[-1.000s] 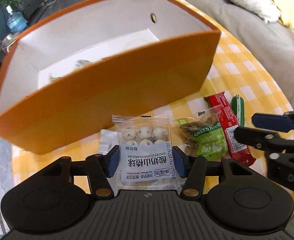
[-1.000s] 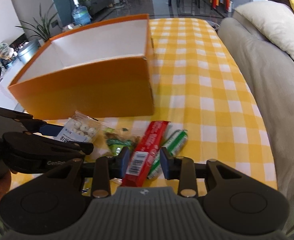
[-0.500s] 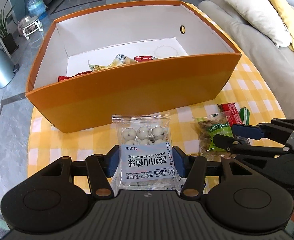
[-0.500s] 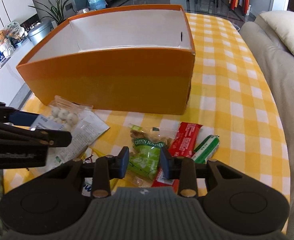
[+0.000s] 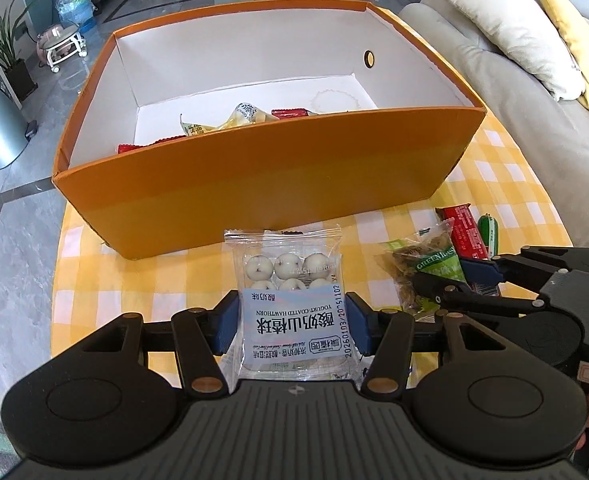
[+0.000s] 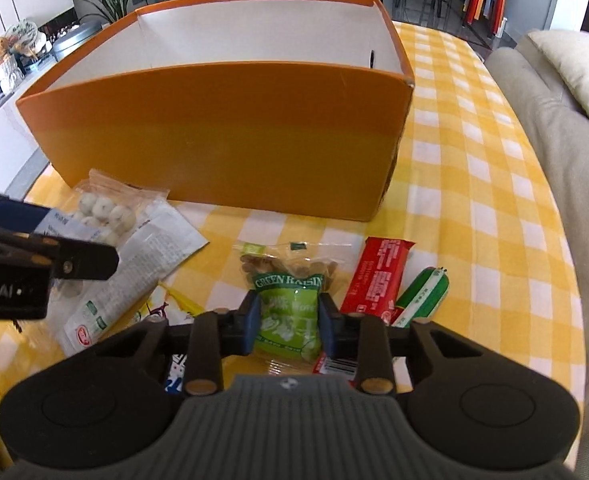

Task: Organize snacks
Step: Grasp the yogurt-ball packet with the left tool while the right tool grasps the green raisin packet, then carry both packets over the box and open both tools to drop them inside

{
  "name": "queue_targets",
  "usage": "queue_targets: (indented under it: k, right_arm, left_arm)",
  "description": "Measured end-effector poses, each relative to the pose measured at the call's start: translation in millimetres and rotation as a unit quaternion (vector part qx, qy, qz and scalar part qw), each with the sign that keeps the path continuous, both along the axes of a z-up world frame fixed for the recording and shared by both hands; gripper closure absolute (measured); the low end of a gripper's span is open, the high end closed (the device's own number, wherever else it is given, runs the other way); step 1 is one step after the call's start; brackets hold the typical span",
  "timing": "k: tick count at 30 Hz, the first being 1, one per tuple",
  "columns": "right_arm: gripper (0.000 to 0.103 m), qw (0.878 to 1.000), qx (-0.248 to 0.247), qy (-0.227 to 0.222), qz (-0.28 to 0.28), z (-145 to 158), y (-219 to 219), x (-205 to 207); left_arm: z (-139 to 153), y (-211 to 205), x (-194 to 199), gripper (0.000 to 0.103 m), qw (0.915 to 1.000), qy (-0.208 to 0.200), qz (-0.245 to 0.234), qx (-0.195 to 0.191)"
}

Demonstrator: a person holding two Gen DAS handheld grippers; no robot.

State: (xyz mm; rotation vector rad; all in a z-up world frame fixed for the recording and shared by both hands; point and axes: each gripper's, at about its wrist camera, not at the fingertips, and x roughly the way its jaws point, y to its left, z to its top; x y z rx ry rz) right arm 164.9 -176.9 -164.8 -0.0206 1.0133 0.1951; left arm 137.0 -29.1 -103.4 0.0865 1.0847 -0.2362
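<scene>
A: Jaws?
B: Left gripper (image 5: 292, 322) pinches the hawthorn pack (image 5: 290, 304), held just short of the box (image 5: 270, 184). Right gripper's (image 6: 287, 322) jaws have just been closing; pads now meet the raisin bag (image 6: 288, 312) on the cloth (image 6: 474, 208).
A: Neighbours?
B: Red bar (image 6: 378, 276) and green stick (image 6: 422, 298) just beside the bag.

Orange box (image 5: 254, 184) (white inside) on yellow-and-white checked cloth (image 6: 474, 184); green raisin packet (image 6: 288, 304), red bar (image 6: 378, 276).
</scene>
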Motion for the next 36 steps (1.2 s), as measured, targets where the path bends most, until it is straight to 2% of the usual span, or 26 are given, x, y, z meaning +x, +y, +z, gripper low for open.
queue_targets:
  k: [6,9,12,25,31,36]
  right_arm:
    - [0.078,1.000,-0.007,-0.006,0.006,0,2,-3]
    - [0.084,1.000,0.005,-0.007,0.002,3,-2,-3]
    - [0.085,1.000,0.011,-0.022,0.004,13,-2,-7]
    - [0.085,0.996,0.060,-0.070,-0.005,76,-14,-27]
    - [0.085,0.992,0.085,-0.091,0.002,114,-18,-25]
    - [0.085,0.991,0.078,-0.107,0.021,141,-13,-12]
  left_arm:
    - [9,0,-4,0.040,0.9999,-0.012,0.000,-0.003]
    - [17,3,-9,0.040,0.9997,-0.019,0.002,-0.012]
    - [26,4,-15,0.040,0.9994,-0.028,0.002,-0.019]
    - [76,16,-32,0.040,0.9952,-0.092,0.000,-0.032]
    - [101,28,-24,0.040,0.9919,-0.120,0.004,-0.041]
    - [117,33,-7,0.040,0.9901,-0.132,-0.003,-0.047]
